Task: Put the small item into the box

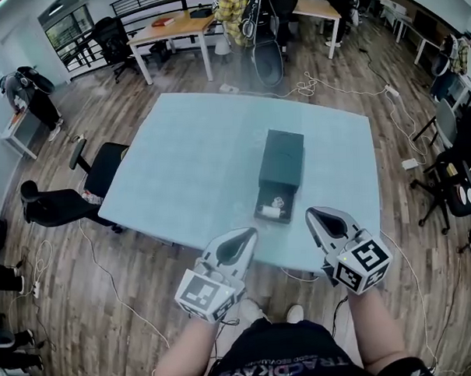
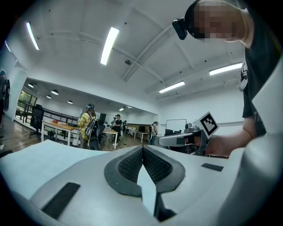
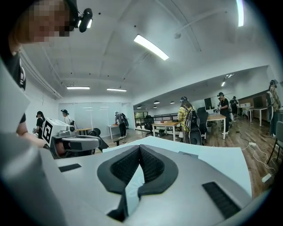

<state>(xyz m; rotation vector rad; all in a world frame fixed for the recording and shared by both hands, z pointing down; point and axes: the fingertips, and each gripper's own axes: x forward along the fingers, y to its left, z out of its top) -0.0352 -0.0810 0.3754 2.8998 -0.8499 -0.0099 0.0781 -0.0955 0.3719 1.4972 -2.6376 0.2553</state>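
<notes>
Small item (image 1: 271, 211) lay in the open near end of the box (image 1: 281, 158), both claws empty and pressed together.
Only the head view showed the dark box, standing near the middle of the pale blue table (image 1: 188, 162), with the pale item in the tray pulled out towards the person. The left gripper (image 1: 239, 239) and right gripper (image 1: 318, 217) hung side by side at the table's near edge, apart from the box. Each gripper view showed what the head view could not: ribbed pads meeting at the tips with nothing between them. Those views looked up past the table edge to ceiling lights and a person in a yellow top (image 2: 85, 121) by wooden desks, and neither showed the box.
</notes>
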